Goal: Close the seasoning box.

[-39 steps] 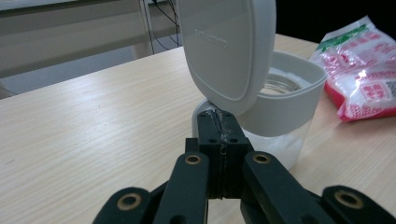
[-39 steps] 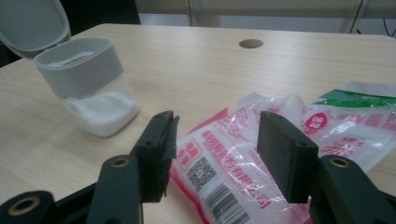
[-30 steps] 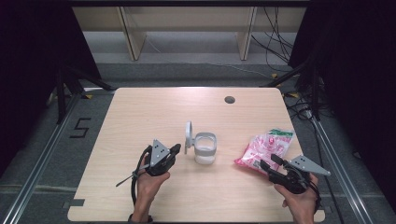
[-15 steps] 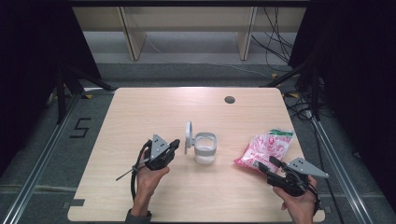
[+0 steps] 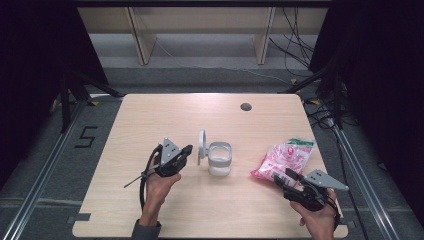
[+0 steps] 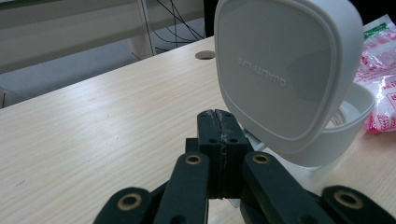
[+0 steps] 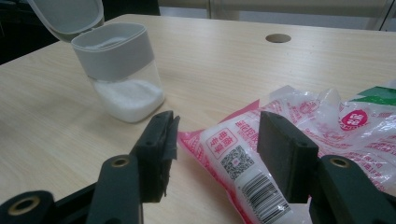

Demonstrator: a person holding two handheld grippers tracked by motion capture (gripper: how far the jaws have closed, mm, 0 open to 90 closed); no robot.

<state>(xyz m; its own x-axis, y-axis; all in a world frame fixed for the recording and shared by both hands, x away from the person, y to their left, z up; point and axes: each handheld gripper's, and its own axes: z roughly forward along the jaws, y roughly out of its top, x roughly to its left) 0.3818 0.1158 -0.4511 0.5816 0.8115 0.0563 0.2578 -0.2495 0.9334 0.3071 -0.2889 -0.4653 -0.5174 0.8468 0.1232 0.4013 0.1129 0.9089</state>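
Refill prep: L gripper (image 5: 186, 150) jaws together, empty, beside open jar (image 5: 219, 159) at table (image 5: 150, 115) centre; R gripper (image 5: 283, 178) jaws apart astride near end of pink bag (image 5: 285, 159), not yet pinching; next, probably: clamp bag, lift w/o spill.

Light wood table (image 5: 150, 120), grey floor (image 5: 210, 55), wooden shelf legs (image 5: 140, 35), cables (image 5: 295, 30) behind.

Two black grippers here, the left gripper (image 5: 186, 150) and right gripper (image 5: 281, 176) each topped by a grey three-cornered plate, brass-ringed pivots on the linkages, black cable trailing, a dark sleeve at the left wrist
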